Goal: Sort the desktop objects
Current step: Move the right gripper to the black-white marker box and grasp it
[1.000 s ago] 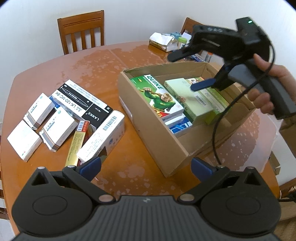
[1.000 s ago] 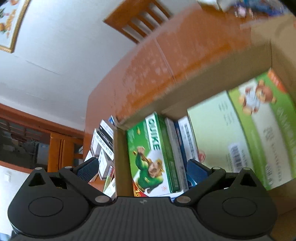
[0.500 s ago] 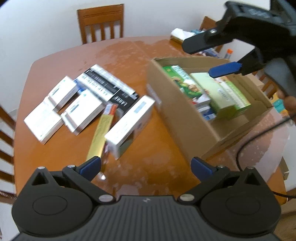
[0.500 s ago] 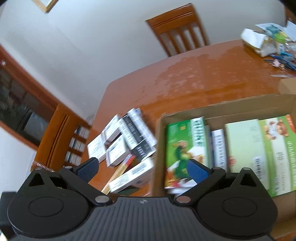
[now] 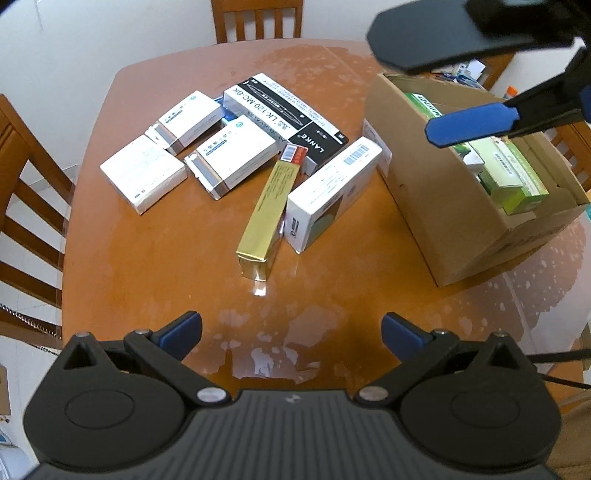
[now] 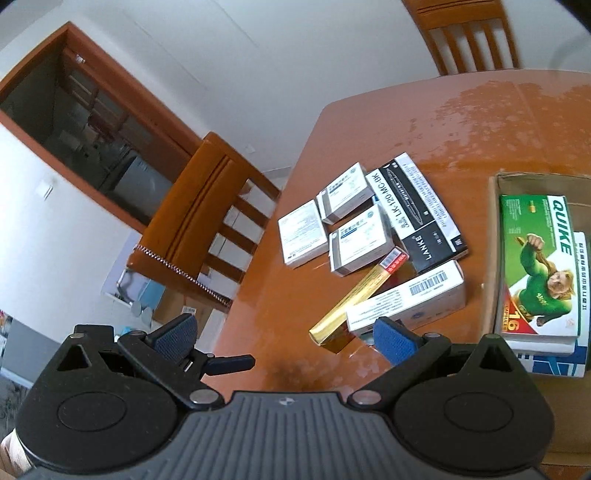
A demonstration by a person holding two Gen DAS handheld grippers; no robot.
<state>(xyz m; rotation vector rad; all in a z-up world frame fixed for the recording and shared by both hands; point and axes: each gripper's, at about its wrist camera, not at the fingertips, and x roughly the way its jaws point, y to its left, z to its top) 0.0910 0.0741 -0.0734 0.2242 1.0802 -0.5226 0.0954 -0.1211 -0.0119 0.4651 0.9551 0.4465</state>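
Observation:
Several boxes lie loose on the brown table (image 5: pixel 155 258): a long gold box (image 5: pixel 271 205) (image 6: pixel 358 297), a white barcode box (image 5: pixel 332 194) (image 6: pixel 410 299), a black-and-white LANKE box (image 5: pixel 284 114) (image 6: pixel 417 214) and three white boxes (image 5: pixel 142 171) (image 6: pixel 303 232). A cardboard box (image 5: pixel 443 206) (image 6: pixel 493 258) at the right holds a green QUIKE box (image 6: pixel 535 262) and light green boxes (image 5: pixel 513 173). My left gripper (image 5: pixel 291 330) is open above bare table near the front edge. Over the cardboard box my right gripper (image 6: pixel 284 336) hangs open and empty, one blue pad (image 5: pixel 472 123) showing in the left wrist view.
Wooden chairs stand at the far side (image 5: pixel 256 18) (image 6: pixel 467 33) and the left side (image 5: pixel 26 192) (image 6: pixel 207 210) of the table. Small clutter (image 5: pixel 461 72) lies behind the cardboard box. A dark doorway (image 6: pixel 85 122) opens at the left.
Both grippers have swung left, away from the cardboard box toward the loose boxes. The right gripper rose out of the box. Both stayed open and empty.

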